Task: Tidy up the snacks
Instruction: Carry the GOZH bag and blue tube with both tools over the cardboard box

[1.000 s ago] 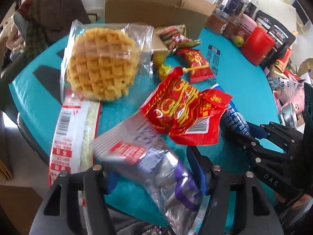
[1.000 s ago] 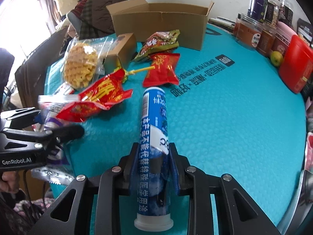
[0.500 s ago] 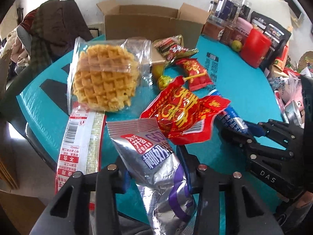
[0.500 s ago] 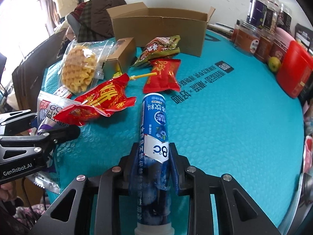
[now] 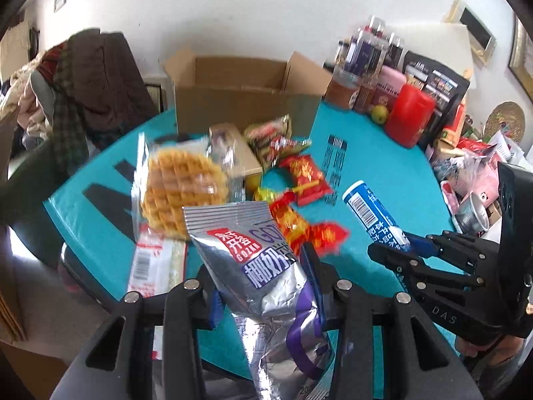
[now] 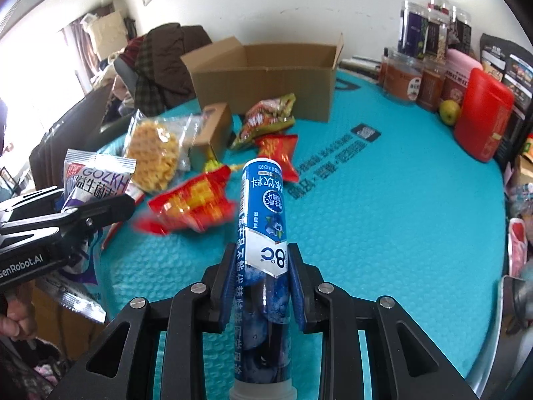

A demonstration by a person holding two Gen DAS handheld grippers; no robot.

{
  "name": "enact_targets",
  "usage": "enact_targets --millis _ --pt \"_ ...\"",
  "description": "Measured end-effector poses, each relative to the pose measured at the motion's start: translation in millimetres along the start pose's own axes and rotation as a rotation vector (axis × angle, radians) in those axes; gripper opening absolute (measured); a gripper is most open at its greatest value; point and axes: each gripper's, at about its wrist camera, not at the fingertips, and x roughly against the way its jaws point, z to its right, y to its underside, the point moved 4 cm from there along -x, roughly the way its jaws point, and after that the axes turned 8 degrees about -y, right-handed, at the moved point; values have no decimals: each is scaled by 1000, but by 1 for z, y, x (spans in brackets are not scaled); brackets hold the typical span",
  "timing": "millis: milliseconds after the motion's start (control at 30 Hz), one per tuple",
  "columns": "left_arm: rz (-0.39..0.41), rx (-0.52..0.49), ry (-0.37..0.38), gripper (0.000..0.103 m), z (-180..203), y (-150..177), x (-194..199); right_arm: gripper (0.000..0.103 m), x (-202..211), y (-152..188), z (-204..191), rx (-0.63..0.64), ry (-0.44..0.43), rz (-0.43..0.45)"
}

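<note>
Aloft: one silver pouch (image 5: pixel 263 266), one blue tube (image 6: pixel 263 233); each gripper clamped.

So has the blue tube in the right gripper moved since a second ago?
Yes. The blue tube has lifted off the teal table, its far end now tilted up toward the cardboard box.

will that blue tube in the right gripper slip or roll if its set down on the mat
The blue tube looks rigid and glossy, so it may slip lengthwise between the right gripper's pads. Being round, it would probably roll if laid on the teal mat; upright, it looks tall and tippy.
</note>
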Motion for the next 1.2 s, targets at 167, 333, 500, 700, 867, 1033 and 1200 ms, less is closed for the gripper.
enact_targets --millis 167,333,500,700,867,1033,1200 --pt "39 -4 13 40 -2 -17 10 28 14 -13 -6 -3 -10 41" --pt "83 -14 32 40 -2 -36 18 28 25 -28 -10 -6 -20 80" --pt "130 -34 58 40 0 -59 22 28 37 -50 -13 8 -15 124" --pt "206 -38 100 40 -2 -98 28 28 47 -83 -17 28 -38 175" --pt "273 -55 79 40 -4 -134 29 28 47 -113 -16 41 -43 211" --pt "329 -74 66 40 -5 -169 27 28 45 -145 -13 60 -38 251" --pt "359 -79 83 40 -7 -201 17 28 34 -182 -4 79 -34 280"
